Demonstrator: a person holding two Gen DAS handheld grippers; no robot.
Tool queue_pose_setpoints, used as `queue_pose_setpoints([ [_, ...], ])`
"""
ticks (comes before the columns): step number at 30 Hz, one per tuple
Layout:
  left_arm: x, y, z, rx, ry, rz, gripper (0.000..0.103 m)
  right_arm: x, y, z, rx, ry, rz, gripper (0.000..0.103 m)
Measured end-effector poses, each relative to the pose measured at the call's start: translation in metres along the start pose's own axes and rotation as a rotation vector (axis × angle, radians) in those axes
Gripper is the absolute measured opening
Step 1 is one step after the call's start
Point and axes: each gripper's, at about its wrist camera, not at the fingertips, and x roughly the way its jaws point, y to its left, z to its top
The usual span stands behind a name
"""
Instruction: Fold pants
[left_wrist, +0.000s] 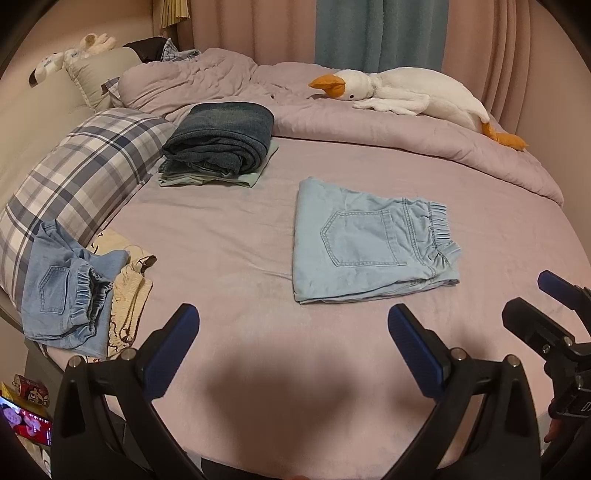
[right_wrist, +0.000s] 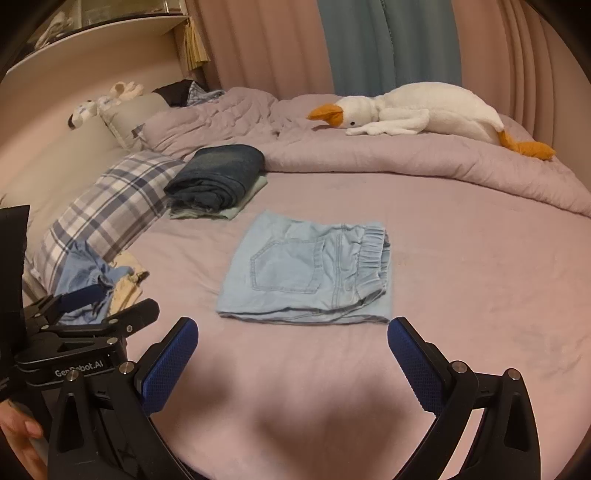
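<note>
Light blue pants (left_wrist: 365, 243) lie folded into a rectangle on the pink bed, back pocket up, elastic waistband to the right; they also show in the right wrist view (right_wrist: 306, 269). My left gripper (left_wrist: 293, 325) is open and empty, hovering above the sheet in front of the pants. My right gripper (right_wrist: 291, 338) is open and empty, just in front of the pants' near edge. The right gripper shows at the right edge of the left wrist view (left_wrist: 546, 317). The left gripper shows at the left of the right wrist view (right_wrist: 92, 306).
A stack of folded dark jeans (left_wrist: 221, 140) sits at the back left by a plaid pillow (left_wrist: 85, 166). Unfolded denim pants (left_wrist: 66, 291) and cream clothing (left_wrist: 129, 295) lie at the left. A goose plush (left_wrist: 406, 92) rests on the bunched duvet (left_wrist: 369, 122).
</note>
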Motion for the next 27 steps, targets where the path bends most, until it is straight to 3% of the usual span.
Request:
queue_pose_setpoints([
  [27, 0.002, -0.013, -0.002, 0.038, 0.011, -0.002, 0.102, -0.001, 0.002, -0.001, 0.004, 0.007, -0.002, 0.102],
])
